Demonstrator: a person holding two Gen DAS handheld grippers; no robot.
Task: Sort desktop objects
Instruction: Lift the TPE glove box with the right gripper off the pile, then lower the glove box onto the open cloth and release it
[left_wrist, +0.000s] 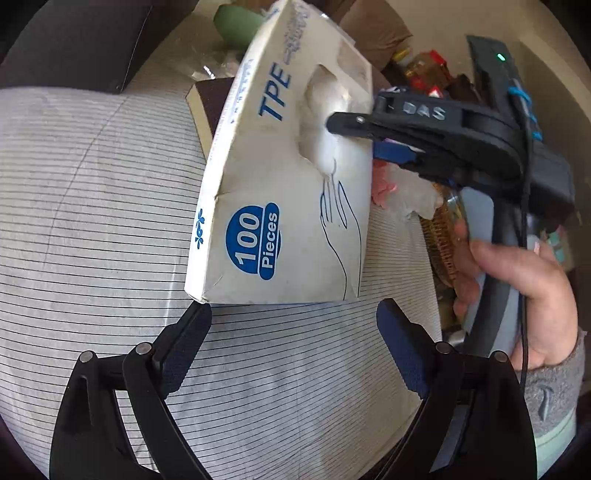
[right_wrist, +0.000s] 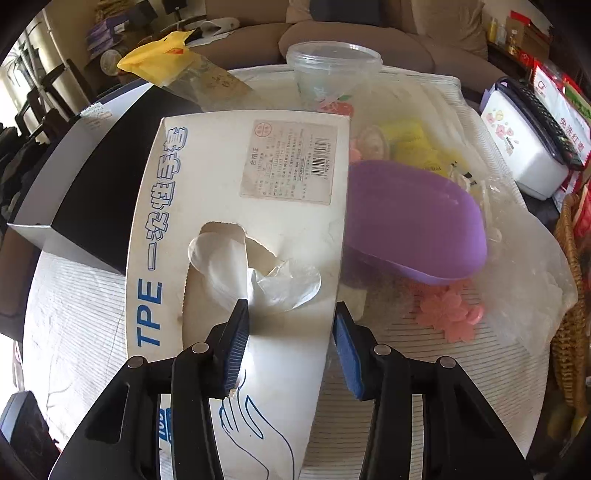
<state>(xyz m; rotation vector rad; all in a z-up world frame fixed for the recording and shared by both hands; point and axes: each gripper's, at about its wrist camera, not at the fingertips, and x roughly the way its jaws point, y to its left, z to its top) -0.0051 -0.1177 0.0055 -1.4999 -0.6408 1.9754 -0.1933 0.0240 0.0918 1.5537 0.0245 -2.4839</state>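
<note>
A white cardboard glove box (left_wrist: 280, 177) printed "TPE" and "100 Pieces" is tilted up off the striped tablecloth (left_wrist: 92, 206). My right gripper (right_wrist: 290, 347) is shut on the box's right edge (right_wrist: 236, 206), one finger in the torn opening by the clear gloves (right_wrist: 284, 284), the other outside the side wall. It also shows in the left wrist view (left_wrist: 354, 136), coming from the right. My left gripper (left_wrist: 293, 321) is open and empty, just below the box's lower edge.
A black box (right_wrist: 96, 177) lies left of the glove box. A purple dish (right_wrist: 413, 225), pink flower pieces (right_wrist: 448, 314), yellow packets (right_wrist: 410, 144) and a clear plastic cup (right_wrist: 332, 70) lie right and behind. A wicker basket (right_wrist: 572, 295) stands at the right edge.
</note>
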